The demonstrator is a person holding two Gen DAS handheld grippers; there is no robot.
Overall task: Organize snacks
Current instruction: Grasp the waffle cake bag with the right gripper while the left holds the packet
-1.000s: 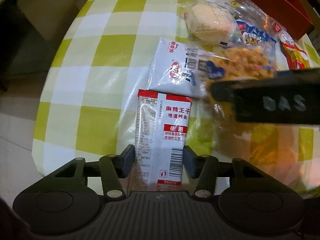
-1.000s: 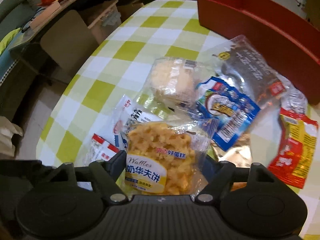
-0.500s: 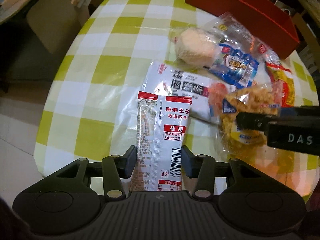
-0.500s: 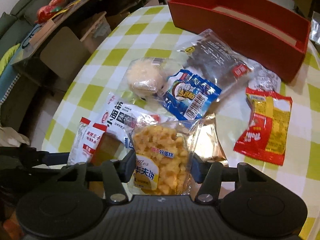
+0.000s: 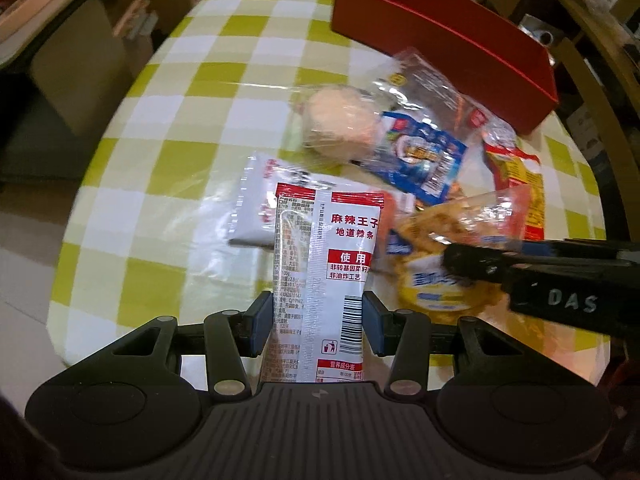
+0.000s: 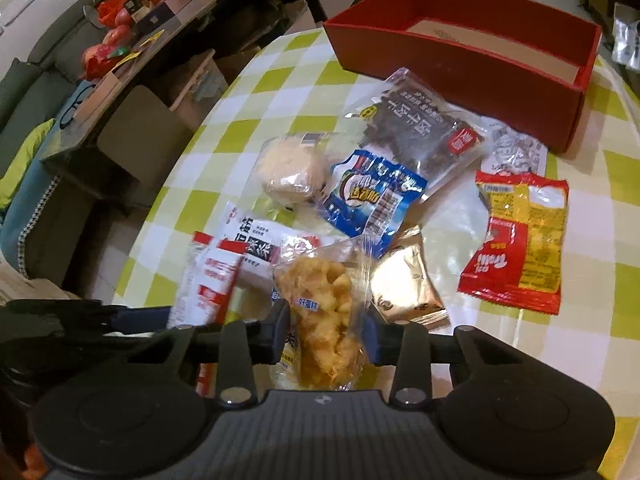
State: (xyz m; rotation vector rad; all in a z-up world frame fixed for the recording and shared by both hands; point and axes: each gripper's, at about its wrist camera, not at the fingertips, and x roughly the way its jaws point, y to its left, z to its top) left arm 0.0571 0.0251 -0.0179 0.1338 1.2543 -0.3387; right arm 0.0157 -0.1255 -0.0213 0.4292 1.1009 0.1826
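Note:
My left gripper (image 5: 318, 328) is shut on a red-and-white spicy-strip packet (image 5: 324, 272), held upright above the checked tablecloth (image 5: 224, 120). My right gripper (image 6: 324, 332) has a clear bag of yellow waffles (image 6: 320, 292) between its pads. Its jaws are closing and squeeze the bag narrow. In the left wrist view the waffle bag (image 5: 452, 232) hangs to the right of the packet, under the black right gripper (image 5: 452, 260). A red open box (image 6: 460, 64) stands at the far side of the table.
Loose snacks lie between me and the box: a round bun (image 6: 290, 172), a blue packet (image 6: 372, 196), a dark packet (image 6: 416, 128), a red-yellow packet (image 6: 520, 240), a gold sachet (image 6: 408, 284) and a white packet (image 6: 252, 244). The table edge curves off at the left.
The right jaws have closed in on the waffle bag, which is now pinched narrow. Both grippers have risen with their packets, and more of the red box shows.

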